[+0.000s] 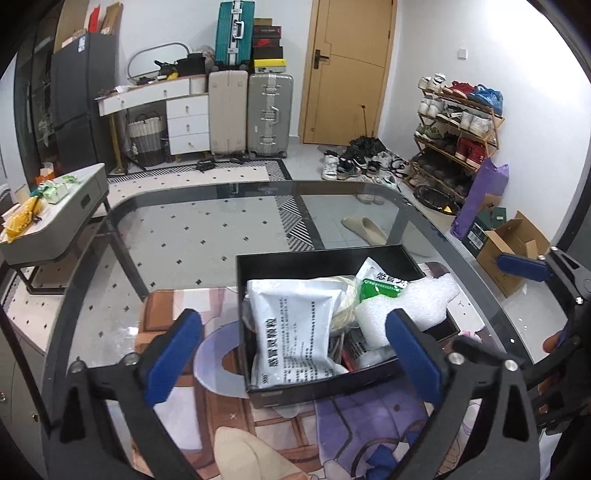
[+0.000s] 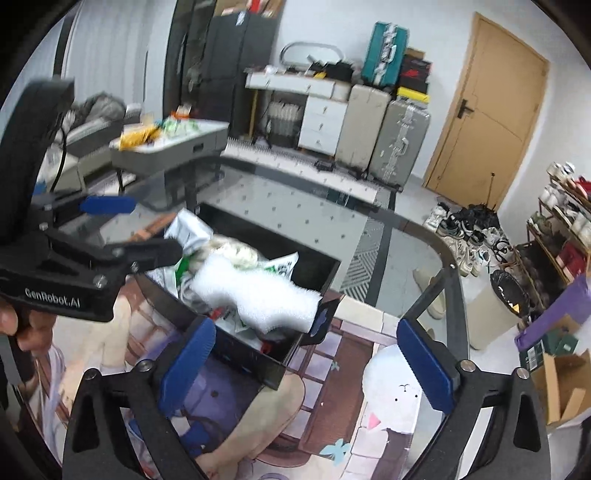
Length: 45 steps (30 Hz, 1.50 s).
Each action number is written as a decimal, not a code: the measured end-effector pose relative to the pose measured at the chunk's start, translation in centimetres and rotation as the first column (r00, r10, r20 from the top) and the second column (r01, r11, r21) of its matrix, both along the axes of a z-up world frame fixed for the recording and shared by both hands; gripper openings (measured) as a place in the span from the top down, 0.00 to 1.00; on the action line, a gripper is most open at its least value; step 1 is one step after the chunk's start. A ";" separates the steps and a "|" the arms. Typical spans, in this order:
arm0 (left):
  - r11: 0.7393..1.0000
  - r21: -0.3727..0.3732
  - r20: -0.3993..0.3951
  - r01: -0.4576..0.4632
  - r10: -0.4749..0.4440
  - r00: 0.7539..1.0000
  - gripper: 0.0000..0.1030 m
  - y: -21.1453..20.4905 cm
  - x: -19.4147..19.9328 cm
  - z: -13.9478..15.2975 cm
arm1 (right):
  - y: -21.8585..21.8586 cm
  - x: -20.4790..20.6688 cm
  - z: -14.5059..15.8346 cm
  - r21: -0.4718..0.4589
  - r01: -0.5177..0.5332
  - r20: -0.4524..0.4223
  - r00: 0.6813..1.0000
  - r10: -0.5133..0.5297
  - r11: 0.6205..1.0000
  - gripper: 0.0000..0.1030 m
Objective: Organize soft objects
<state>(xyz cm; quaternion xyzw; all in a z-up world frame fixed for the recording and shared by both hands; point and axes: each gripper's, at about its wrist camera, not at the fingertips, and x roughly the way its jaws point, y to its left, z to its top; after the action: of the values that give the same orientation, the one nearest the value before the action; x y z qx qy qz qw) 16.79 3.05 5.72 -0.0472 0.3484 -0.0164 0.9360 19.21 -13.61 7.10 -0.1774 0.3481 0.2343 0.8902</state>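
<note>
We count one black box (image 1: 295,264) at centre of left wrist view. Inside it we see one large white printed pouch (image 1: 291,325), one green-and-white packet (image 1: 380,282), one white foam piece (image 1: 410,306); more lies beneath, too hidden to count. Upper middle: three suitcases, one teal suitcase (image 1: 234,33) on top, one cream suitcase (image 1: 227,110) and one silver suitcase (image 1: 269,112) on floor. One wooden door (image 1: 347,70) upper right. One shoe rack (image 1: 458,129) at right. One cardboard carton (image 1: 513,243) at right edge. Two grippers: left gripper (image 1: 293,354), right gripper (image 2: 314,363).
</note>
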 end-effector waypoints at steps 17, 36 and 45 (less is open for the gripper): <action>0.998 -0.001 0.140 -0.056 0.055 0.989 0.00 1.7 -5.8 -0.2 | -1.4 -3.5 -0.5 0.203 0.040 0.070 0.996 -0.056 0.978 0.01; 0.996 0.042 0.163 -0.083 0.075 0.984 0.00 1.1 -7.5 -3.4 | -2.1 -6.0 -3.6 0.275 0.015 0.104 0.994 -0.046 0.961 0.01; 0.996 0.047 0.174 -0.072 0.063 0.983 0.00 0.7 -8.0 -4.2 | -2.8 -6.3 -3.4 0.304 0.021 0.118 0.991 -0.059 0.952 0.01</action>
<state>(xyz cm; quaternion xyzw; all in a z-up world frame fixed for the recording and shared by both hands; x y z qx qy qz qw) 8.78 3.79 1.56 -0.0326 0.2646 0.0204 0.9636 12.86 -16.38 3.67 -0.0466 0.2550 0.2550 0.9316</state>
